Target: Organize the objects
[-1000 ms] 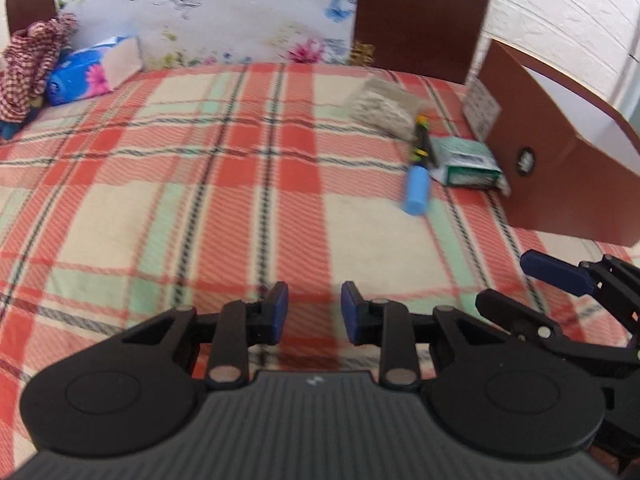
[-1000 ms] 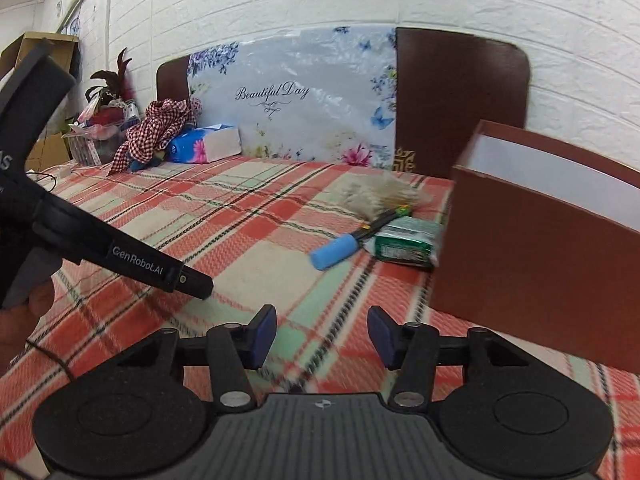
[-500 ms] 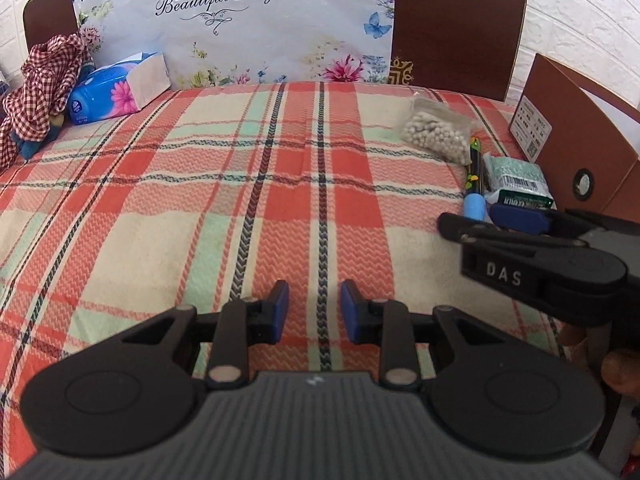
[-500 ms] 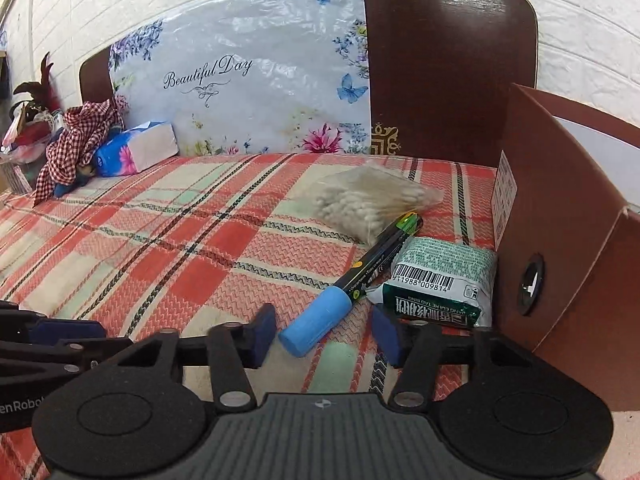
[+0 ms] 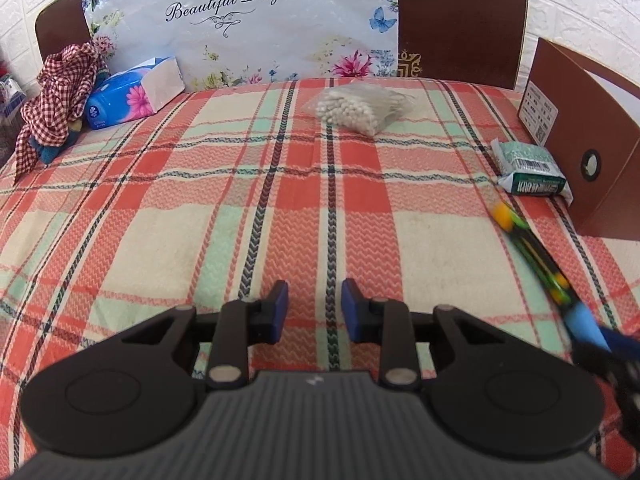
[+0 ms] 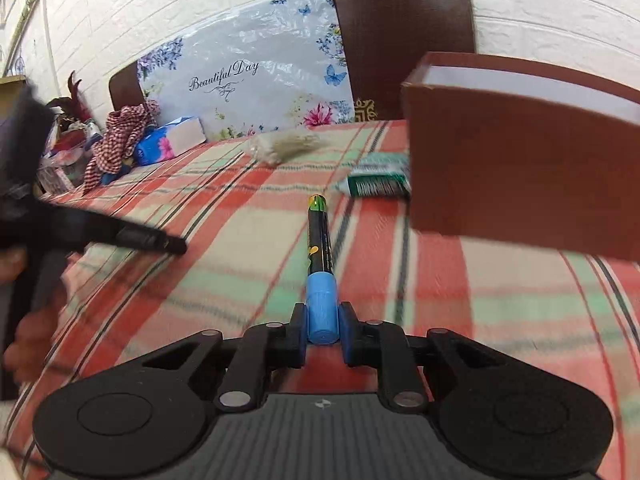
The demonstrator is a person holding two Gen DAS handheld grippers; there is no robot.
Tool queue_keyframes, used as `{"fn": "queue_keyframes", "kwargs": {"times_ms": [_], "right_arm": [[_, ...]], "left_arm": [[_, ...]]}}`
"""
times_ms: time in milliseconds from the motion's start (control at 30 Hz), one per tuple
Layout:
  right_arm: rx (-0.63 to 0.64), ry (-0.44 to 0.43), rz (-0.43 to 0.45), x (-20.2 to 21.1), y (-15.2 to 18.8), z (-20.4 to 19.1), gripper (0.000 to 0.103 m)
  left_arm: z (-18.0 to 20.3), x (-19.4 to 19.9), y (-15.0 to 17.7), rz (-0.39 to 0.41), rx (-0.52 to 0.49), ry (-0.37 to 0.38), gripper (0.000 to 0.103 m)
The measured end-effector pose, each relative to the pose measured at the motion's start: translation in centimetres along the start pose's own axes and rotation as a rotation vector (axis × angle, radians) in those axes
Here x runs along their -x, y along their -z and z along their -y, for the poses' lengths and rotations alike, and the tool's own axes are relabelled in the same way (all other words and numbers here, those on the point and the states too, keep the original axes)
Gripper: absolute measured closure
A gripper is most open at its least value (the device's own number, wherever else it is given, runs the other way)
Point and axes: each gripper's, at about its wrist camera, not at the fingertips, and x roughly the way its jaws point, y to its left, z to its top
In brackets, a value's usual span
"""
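Left view: sits just behind its own jaws, low over the bed (image 5: pixel 168 240), facing the headboard (image 5: pixel 460 20) straight ahead.
Right view: also just behind its jaws, tilted, facing the headboard (image 6: pixel 400 40) from further right, close to the brown box (image 6: pixel 520 168) ahead-right of the jaws.
Shared: bag of cotton swabs (image 5: pixel 360 108) (image 6: pixel 284 146), green packet (image 5: pixel 528 168) (image 6: pixel 376 180), marker (image 5: pixel 536 252) (image 6: pixel 320 248), tissue box (image 5: pixel 136 96) (image 6: pixel 168 140).
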Motion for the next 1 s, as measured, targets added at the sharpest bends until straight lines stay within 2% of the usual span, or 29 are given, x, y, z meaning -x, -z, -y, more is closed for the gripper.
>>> {"fn": "queue_keyframes", "kwargs": {"times_ms": [100,200,333,433,500,567,633,700,733,767,933,1000], "right_arm": [[-0.031,0.0,0.013,2.4,1.8,0.3,0.086],[-0.045,-0.003,0.018,2.4,1.9,0.5,0.086],[-0.052,-0.016,0.024,2.2,1.9,1.0,0.086],[-0.05,-0.025,0.031,2.2,2.0,1.5,0.086],[-0.058,-0.031,0.037,2.4,2.1,1.7,0.086],[-0.073,-0.04,0.044,2.6,2.2,1.7,0.086],[-0.092,-0.044,0.057,2.8,2.4,2.0,0.086],[-0.116,-0.054,0.069,2.9,2.4,2.3,0.085],[-0.119,-0.06,0.07,2.9,2.5,2.4,0.085],[-0.118,-0.062,0.072,2.8,2.5,2.3,0.085],[-0.126,-0.079,0.073,2.7,2.5,2.4,0.085],[-0.121,-0.083,0.075,2.7,2.5,2.4,0.085]], "left_arm": [[0.5,0.3,0.0,-0.017,0.005,-0.027,0.07],[1.1,1.1,-0.1,-0.059,0.03,-0.002,0.072],[2.4,2.5,0.3,-0.125,0.081,0.089,0.072],[3.9,3.2,0.0,-0.193,0.156,0.234,0.072],[5.8,3.3,-0.3,-0.231,0.166,0.297,0.071],[8.2,2.9,-0.3,-0.271,0.157,0.325,0.069],[10.4,2.7,-0.3,-0.264,0.123,0.278,0.07],[12.1,2.7,-0.5,-0.243,0.061,0.278,0.077],[12.5,2.6,-0.5,-0.243,0.049,0.3,0.091],[12.7,2.5,-0.5,-0.254,0.05,0.318,0.098],[12.0,3.2,-0.1,-0.277,0.118,0.351,0.098],[12.2,3.6,0.0,-0.261,0.106,0.365,0.101]]}}
